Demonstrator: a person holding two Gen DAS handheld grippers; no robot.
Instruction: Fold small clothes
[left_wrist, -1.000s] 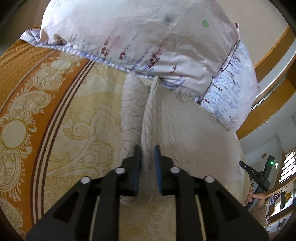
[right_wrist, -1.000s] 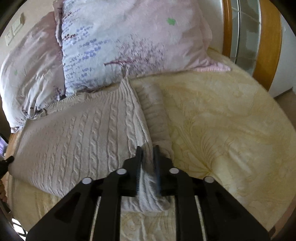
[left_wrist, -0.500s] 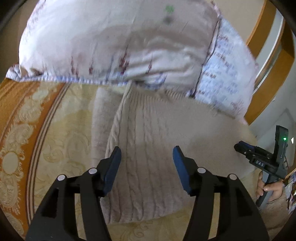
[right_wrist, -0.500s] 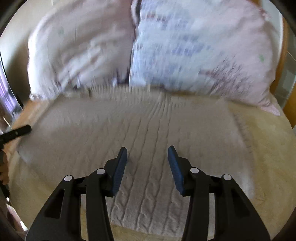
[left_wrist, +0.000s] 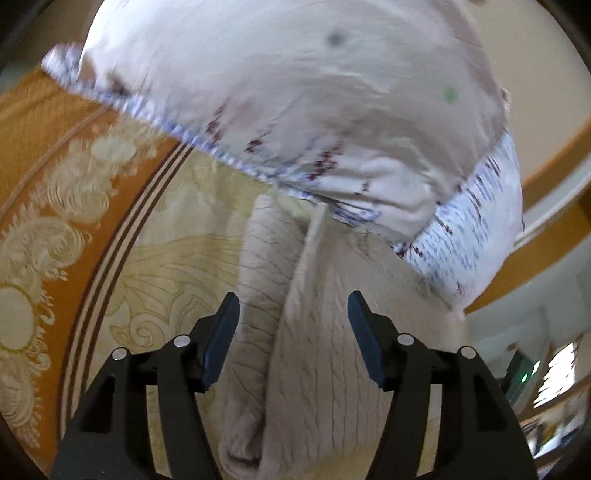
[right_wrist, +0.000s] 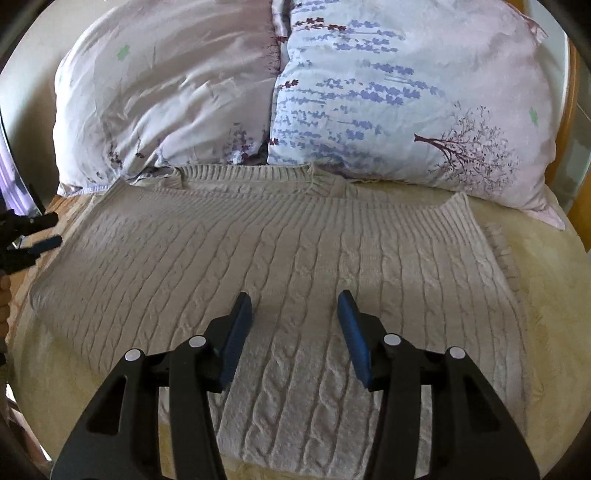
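A: Nearest the lens, the right gripper: blue pads spread apart, nothing between them. The jaws have just been opening, and the cream cable-knit sweater lies flat beneath, unpinched.

B: And the left gripper?

A: Likewise spread, its jaws also just opened. In its own view it stands over the sweater's side edge, where a folded-in sleeve lies alongside the body. No pad presses the knit (the picture is blurred, so contact with the cloth below cannot be ruled out entirely).

B: Why parted, with the cloth left lying?

A: My reading: a side fold has been laid down and released, so the garment rests under its own weight. Heavy knit holds a crease poorly but stays where dropped; letting go is safe.

B: Pose of the hands?

A: Both tools tilt downward toward the bedspread, pointing at the pillows. The right sits over the sweater's middle, near the hem; the left shows at the far left edge of the right view, beside the garment's flank.

B: Where does the sweater lie overall?

A: Spread across the cream-and-orange bedspread, its ribbed collar touching the two flowered pillows at the head. Further folds appear still to be made.
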